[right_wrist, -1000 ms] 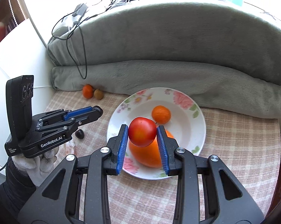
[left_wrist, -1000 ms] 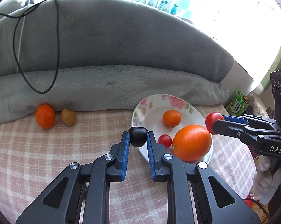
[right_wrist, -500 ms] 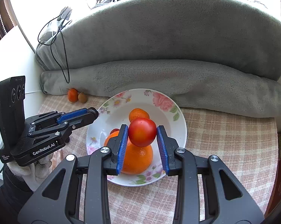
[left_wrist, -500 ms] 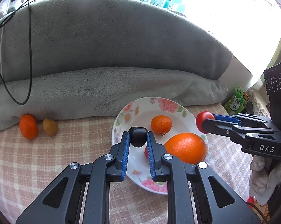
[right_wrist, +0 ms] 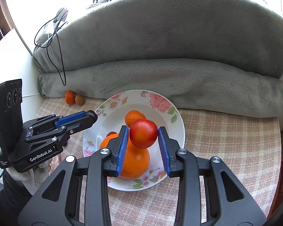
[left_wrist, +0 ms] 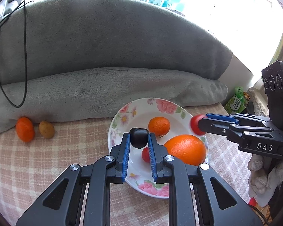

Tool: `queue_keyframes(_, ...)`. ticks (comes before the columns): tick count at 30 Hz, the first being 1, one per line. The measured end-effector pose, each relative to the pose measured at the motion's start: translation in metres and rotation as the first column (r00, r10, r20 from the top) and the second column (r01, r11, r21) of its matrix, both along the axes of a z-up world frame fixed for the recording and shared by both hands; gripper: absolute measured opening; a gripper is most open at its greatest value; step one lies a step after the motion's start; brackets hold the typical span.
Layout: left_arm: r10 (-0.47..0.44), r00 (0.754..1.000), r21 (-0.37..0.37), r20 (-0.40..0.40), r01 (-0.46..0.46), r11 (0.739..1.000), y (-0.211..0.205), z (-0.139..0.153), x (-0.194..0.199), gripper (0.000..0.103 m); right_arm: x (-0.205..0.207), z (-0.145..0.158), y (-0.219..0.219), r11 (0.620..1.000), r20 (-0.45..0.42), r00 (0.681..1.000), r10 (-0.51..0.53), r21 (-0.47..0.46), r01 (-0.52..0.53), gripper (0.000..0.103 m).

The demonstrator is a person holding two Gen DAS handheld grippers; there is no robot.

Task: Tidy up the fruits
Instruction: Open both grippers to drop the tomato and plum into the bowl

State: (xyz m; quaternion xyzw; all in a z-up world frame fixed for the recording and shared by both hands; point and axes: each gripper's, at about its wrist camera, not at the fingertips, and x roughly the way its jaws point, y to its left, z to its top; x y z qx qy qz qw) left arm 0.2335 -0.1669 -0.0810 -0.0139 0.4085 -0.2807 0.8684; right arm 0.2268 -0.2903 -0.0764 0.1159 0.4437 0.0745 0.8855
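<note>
1. A tabletop under a pink-and-cream checked cloth [left_wrist: 38,162] carries everything.
2. A folded grey fleece blanket [left_wrist: 103,86] lies along its far edge.
3. A white floral ceramic plate [right_wrist: 160,101] sits mid-table.
4. A small orange mandarin [left_wrist: 25,129] and a brown kiwi [left_wrist: 46,129] lie side by side against the blanket.

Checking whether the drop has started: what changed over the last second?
The right gripper came over the plate; its jaws are opening, letting go of the tomato. The left gripper moved over the plate too, still clamping the dark fruit. Fruit in the plate stayed put.
</note>
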Motion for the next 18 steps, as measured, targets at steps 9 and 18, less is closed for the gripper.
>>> queue_keyframes(9,0.008,1.0,-0.007,0.019,-0.007,1.0,0.001,0.004,-0.003,0.041,-0.005,0.01,-0.003,1.0,0.038,0.999,-0.03,-0.007,0.031,0.072)
queue_keyframes(18,0.025,0.998,0.0,0.066,-0.025,1.0,0.007,0.012,-0.013,0.071,-0.008,0.024,0.002,0.999,0.072,0.996,-0.044,-0.01,0.045,0.086)
